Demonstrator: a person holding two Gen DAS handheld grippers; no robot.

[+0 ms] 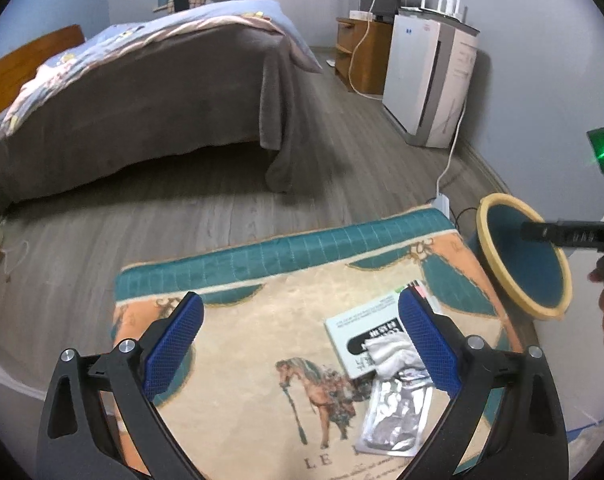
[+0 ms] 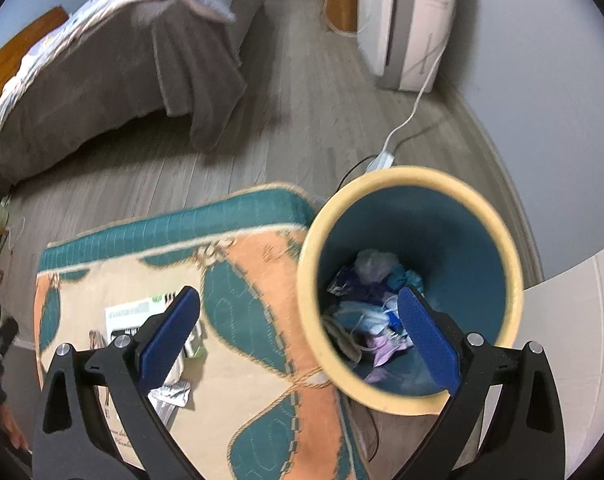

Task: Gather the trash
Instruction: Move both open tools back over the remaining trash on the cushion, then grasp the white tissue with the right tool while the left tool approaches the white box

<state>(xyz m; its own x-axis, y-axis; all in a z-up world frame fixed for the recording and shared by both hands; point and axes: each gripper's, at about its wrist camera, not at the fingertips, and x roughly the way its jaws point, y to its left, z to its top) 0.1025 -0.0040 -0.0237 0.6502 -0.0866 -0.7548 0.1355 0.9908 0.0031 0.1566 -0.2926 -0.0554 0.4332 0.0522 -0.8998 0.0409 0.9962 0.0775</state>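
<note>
Right blue pad (image 1: 428,344) of left gripper (image 1: 302,344) covers edge of white box (image 1: 362,326) and part of crumpled tissue (image 1: 390,354); box print too blurred to read. Rug lettering (image 1: 322,463) cut off by frame bottom. In right wrist view, bin (image 2: 406,178) rim smeared by motion; trash (image 2: 372,304) inside jumbled, items not separable. Foil wrapper (image 2: 169,394) half hidden behind left finger (image 2: 167,336) of right gripper (image 2: 297,332). Bed (image 1: 141,92) headboard clipped at lens edge.

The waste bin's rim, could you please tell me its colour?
Pale yellow rim on a teal bin, clearest in the right wrist view.
</note>
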